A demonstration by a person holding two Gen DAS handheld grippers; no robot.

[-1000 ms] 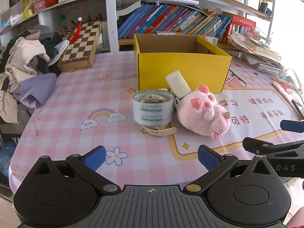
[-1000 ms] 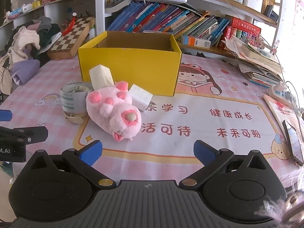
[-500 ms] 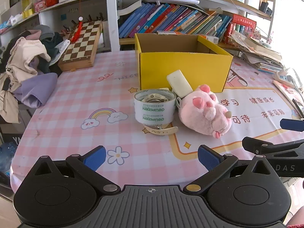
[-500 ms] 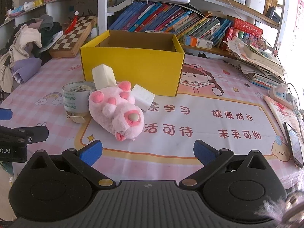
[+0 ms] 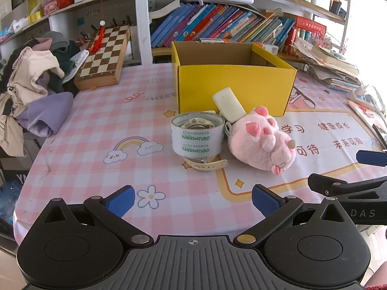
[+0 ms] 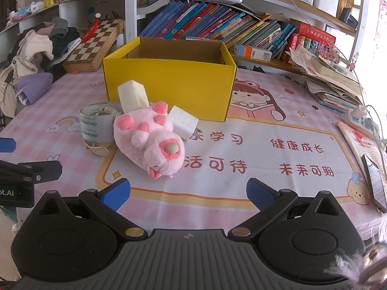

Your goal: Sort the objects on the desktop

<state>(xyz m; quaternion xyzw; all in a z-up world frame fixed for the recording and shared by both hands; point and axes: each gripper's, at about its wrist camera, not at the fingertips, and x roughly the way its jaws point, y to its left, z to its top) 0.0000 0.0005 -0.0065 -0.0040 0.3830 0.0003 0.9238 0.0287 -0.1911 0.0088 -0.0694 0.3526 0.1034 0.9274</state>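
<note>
Fuzzy pink plush toy (image 6: 150, 140) ahead of the jaws, glossy clear plastic tape roll (image 5: 197, 134) beside it, matt yellow corrugated cardboard box (image 5: 233, 85) beyond, smooth printed tablecloth (image 5: 96, 130) beneath, varnished wooden chessboard (image 5: 104, 55) far left, crumpled cloth clothes (image 5: 31, 84)

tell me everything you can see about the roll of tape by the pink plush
The wide roll of clear packing tape stands on its flat side on the pink checked tablecloth, hollow core facing up. Green lettering, upside down in the left wrist view, repeats around its glossy wall. A watch face seems to lie inside the core, and a cream strap sticks out from under its near edge. It sits in front of the yellow cardboard box, with the pink plush toy close on one side; whether they touch is unclear. No fingers touch it.
</note>
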